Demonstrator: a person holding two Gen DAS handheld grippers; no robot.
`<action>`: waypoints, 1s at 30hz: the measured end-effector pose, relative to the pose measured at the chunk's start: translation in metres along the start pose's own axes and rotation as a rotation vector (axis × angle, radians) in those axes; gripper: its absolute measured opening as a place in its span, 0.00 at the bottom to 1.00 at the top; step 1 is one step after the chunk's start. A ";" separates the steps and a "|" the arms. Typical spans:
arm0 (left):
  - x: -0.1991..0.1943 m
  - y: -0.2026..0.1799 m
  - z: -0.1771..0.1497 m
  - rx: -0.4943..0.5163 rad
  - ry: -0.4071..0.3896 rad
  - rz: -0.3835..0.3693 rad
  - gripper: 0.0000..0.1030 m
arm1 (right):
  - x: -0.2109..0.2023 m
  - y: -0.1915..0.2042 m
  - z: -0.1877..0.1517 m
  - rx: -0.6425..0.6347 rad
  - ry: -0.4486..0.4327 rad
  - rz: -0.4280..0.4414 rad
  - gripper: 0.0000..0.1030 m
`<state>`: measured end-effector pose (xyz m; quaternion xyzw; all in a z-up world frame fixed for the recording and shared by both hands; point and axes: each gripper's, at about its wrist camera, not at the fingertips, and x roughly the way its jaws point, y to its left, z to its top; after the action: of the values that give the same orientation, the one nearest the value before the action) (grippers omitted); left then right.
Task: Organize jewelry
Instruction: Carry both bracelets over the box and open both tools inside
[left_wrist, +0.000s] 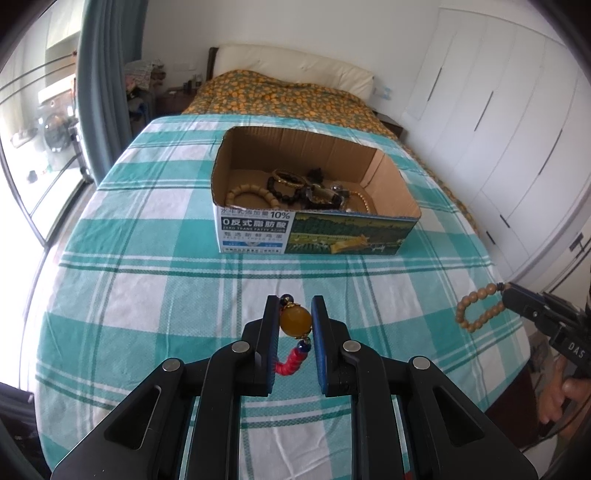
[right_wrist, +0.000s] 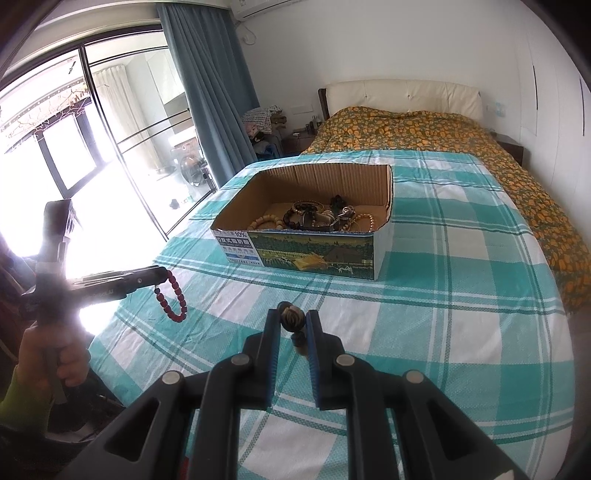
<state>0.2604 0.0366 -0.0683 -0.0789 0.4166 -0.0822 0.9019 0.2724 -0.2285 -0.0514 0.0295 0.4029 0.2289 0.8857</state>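
Our left wrist cam shows the left gripper (left_wrist: 294, 308) clenched on an amber bead (left_wrist: 294, 322), with the red bracelet (left_wrist: 293, 360) it belongs to trailing down between the fingers. From there we only get a short stretch of red beads; the right wrist cam gives the whole red loop (right_wrist: 171, 297) dangling off that gripper's tip. Same deal the other way round: the right cam only shows the right gripper (right_wrist: 291, 320) pinching one carved dark bead (right_wrist: 291, 318), while the left cam shows the full wooden bracelet (left_wrist: 480, 309) hanging from it over the bed's right side.

The box (left_wrist: 255, 230) sits open-topped on the checked sheet (left_wrist: 147, 295), well ahead of both grippers, with a pile of bracelets (left_wrist: 291, 190) already on its floor (mostly toward the near wall). Plenty of bare sheet between us and the box, and on either side of it. The left bed edge drops off toward the glass doors (right_wrist: 110, 147); the right edge runs near the wardrobe (left_wrist: 498, 129).

Both grippers are nearly closed, each gripping just a bead, both bracelets hanging clear of the sheet.
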 end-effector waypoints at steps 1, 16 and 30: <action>-0.002 0.000 0.002 0.001 -0.005 -0.004 0.15 | -0.001 0.001 0.001 -0.002 -0.002 0.001 0.14; -0.021 -0.009 0.055 0.021 -0.065 -0.056 0.15 | -0.009 -0.001 0.043 -0.025 -0.063 0.014 0.14; 0.029 -0.028 0.132 0.097 -0.104 0.039 0.15 | 0.040 -0.015 0.144 -0.064 -0.123 -0.017 0.14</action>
<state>0.3777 0.0133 0.0009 -0.0311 0.3660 -0.0806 0.9266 0.4061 -0.2056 0.0143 0.0117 0.3402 0.2322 0.9112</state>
